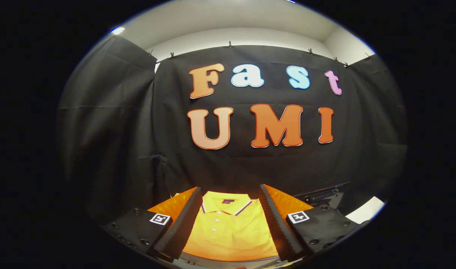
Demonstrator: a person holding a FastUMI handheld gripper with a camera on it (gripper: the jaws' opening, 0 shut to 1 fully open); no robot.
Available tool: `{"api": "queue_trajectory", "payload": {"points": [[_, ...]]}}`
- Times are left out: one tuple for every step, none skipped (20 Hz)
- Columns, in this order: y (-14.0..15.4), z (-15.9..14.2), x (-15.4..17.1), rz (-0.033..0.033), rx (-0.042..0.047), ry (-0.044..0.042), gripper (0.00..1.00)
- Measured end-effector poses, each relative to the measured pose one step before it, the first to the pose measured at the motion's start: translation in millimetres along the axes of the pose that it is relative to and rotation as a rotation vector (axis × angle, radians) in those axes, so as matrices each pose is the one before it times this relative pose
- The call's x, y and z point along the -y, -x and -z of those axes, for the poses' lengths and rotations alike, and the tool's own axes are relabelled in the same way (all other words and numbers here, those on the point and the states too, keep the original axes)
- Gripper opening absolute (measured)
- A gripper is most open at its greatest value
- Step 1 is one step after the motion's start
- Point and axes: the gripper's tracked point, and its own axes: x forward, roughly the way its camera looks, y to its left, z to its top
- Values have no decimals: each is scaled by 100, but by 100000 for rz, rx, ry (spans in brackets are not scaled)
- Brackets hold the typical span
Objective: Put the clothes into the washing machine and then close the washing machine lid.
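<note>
1. The hand-held gripper (231, 220), low in the frame's centre, has its fingers spread wide, gripping nothing.
2. A folded yellow polo shirt with a striped collar (228, 229) lies flat between and below the fingers, apparently not yet picked up.
3. Judging from this, the task has barely begun: loading the clothes and closing the lid both remain.

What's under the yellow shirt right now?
The yellow shirt lies flat between the open gripper fingers and covers whatever it rests on; that surface is hidden.
</note>
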Motion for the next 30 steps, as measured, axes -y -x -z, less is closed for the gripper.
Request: {"api": "queue_trajectory", "payload": {"points": [[-845, 456, -757, -283, -982, -563, 98], [-1033, 416, -639, -302, -520, -1130, 98], [-1025, 629, -372, 51, -1394, -1289, 98], [-1060, 835, -330, 476, -2419, -875, 98], [-791, 732, -270, -170, -1677, -553, 98], [-873, 658, -201, 401, -1589, -784, 98], [-716, 537, 14, 880, -1902, 327, 98], [-563, 522, 33, 774, -1783, -12, 98], [-698, 585, 29, 515, -2005, -252, 98], [-548, 759, -181, 49, -2279, -474, 99], [-620, 392, -36, 782, -1134, -427, 99], [-478, 386, 125, 442, -1701, 602, 98], [-534, 564, -34, 298, -2087, -204, 98], [-525, 712, 21, 601, -2687, -370, 98], [-650, 264, 50, 344, -920, -190, 98], [-544, 464, 97, 828, -1628, -74, 98], [-496, 533, 177, 1033, -2601, 256, 98], [-575, 427, 86, 560, -1515, -26, 99], [-594, 496, 80, 747, -2809, -71, 99], [-327, 775, -83, 291, -2993, 486, 98], [-373, 594, -241, -81, -2580, -201, 99], [-268, 570, -194, 21, -3088, -465, 98], [-204, 386, 5, 175, -1834, 307, 99], [-98, 311, 232, 1106, -1582, 345, 99], [-334, 308, 43, 583, -1146, 235, 99], [-204, 399, -21, 704, -1338, -658, 99], [-252, 395, -131, -237, -2102, -162, 99], [-66, 303, 20, 115, -1252, -707, 99], [-262, 527, 194, 507, -2823, -888, 99], [-136, 222, 184, 652, -613, -568, 98]]}}
